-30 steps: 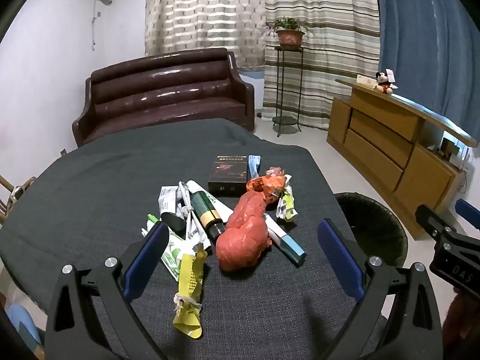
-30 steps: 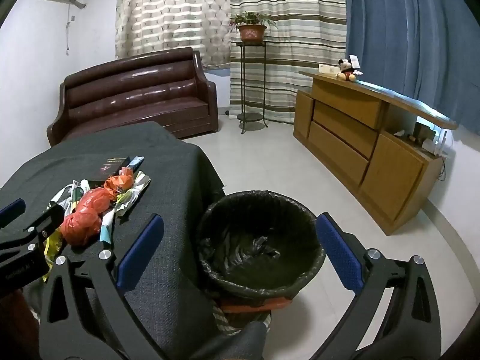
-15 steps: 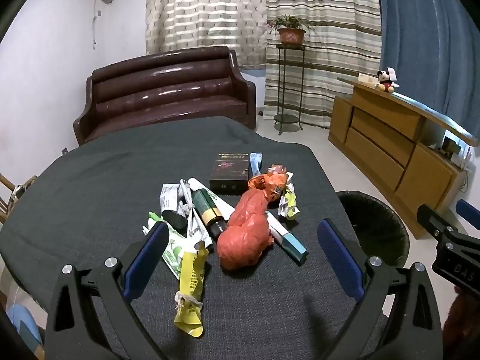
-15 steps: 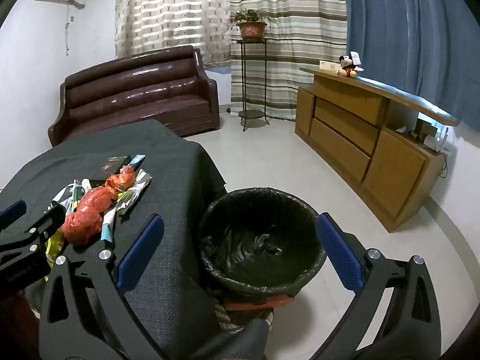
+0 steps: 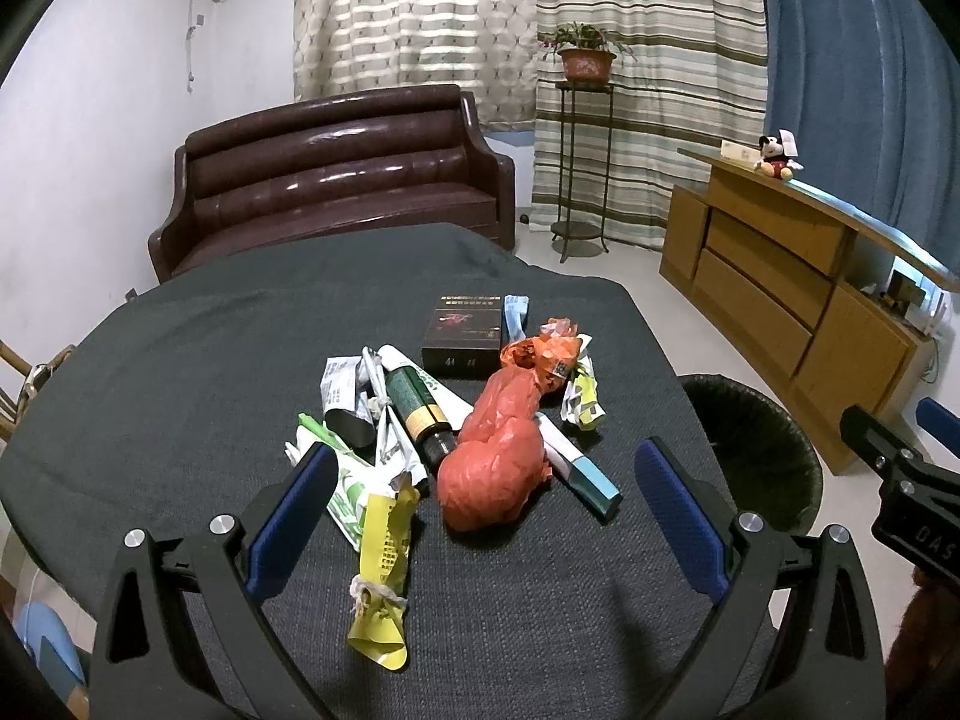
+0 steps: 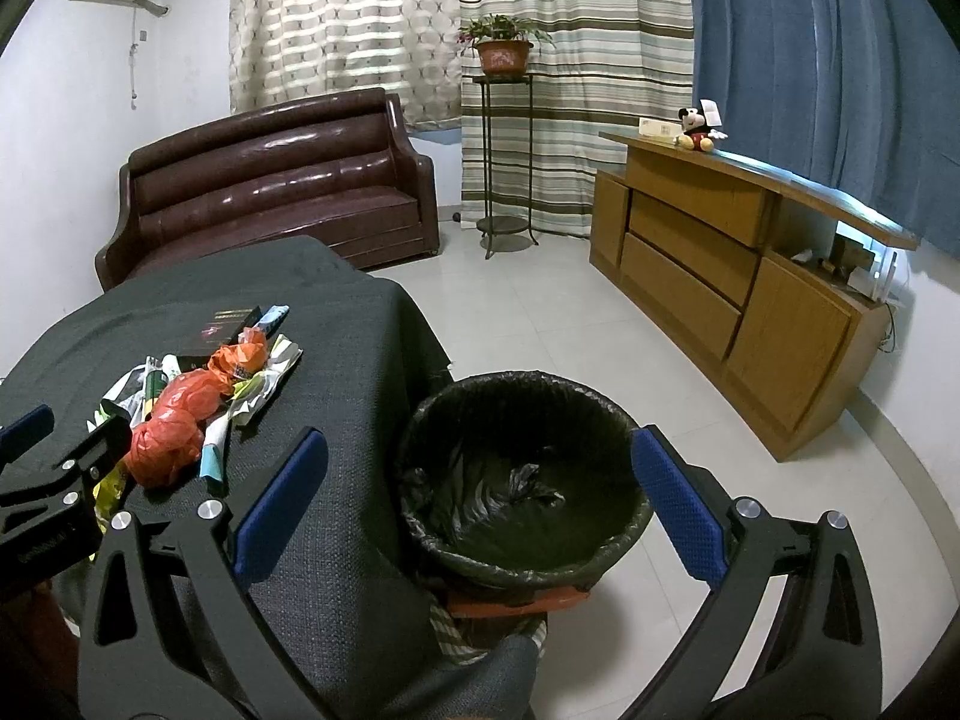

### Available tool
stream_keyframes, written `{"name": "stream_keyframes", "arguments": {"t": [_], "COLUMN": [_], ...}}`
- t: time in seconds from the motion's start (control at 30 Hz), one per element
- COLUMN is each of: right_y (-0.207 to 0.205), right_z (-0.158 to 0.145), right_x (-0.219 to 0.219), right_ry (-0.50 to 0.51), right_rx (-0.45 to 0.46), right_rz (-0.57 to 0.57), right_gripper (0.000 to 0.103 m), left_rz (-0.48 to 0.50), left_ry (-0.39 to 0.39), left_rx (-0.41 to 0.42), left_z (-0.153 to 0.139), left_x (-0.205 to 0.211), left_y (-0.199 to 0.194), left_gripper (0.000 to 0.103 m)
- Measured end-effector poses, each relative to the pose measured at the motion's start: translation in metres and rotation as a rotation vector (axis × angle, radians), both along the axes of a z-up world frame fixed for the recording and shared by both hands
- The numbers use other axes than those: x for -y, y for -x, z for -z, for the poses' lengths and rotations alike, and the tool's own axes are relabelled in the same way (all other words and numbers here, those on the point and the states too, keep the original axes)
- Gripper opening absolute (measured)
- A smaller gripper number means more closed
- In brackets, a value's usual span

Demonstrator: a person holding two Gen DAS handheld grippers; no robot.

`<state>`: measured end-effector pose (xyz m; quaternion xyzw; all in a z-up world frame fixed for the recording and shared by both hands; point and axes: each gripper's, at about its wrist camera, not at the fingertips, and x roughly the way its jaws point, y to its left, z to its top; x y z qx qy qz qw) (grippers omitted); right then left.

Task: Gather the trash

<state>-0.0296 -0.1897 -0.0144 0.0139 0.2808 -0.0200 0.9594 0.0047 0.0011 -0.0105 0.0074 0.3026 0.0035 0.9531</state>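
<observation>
A pile of trash lies on the dark-clothed table [image 5: 180,372]: a red plastic bag [image 5: 495,462], a yellow wrapper [image 5: 384,564], a green-and-gold tube [image 5: 417,414], a teal-tipped box [image 5: 579,471], a dark box [image 5: 465,330] and crumpled papers. My left gripper [image 5: 486,510] is open and empty just short of the pile. My right gripper [image 6: 474,498] is open and empty above the black-lined trash bin [image 6: 522,474], which stands on the floor by the table's right edge. The pile also shows in the right wrist view [image 6: 180,414].
A brown leather sofa [image 5: 336,180] stands behind the table. A wooden sideboard [image 6: 738,276] with a Mickey toy [image 6: 696,129] runs along the right wall. A plant stand [image 6: 504,162] is by the curtains. Tiled floor [image 6: 540,312] lies between table and sideboard.
Both grippers have drifted slightly; the views have shifted a little. Nothing was picked up and both stay open.
</observation>
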Motion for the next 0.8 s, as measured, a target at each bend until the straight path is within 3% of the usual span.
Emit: {"name": "stream_keyframes", "arguments": {"t": [0.8], "right_y": [-0.0012], "right_z": [0.0047], "right_x": [-0.003], "right_ry": [-0.002], "right_rx": [-0.006], "right_rz": [-0.001], "right_gripper": [0.099], "left_rz": [0.0], "left_ry": [-0.002], "left_rx": [-0.008], "left_z": [0.0058], "left_x": [0.0], "left_y": [0.0006], "left_gripper": [0.096]}}
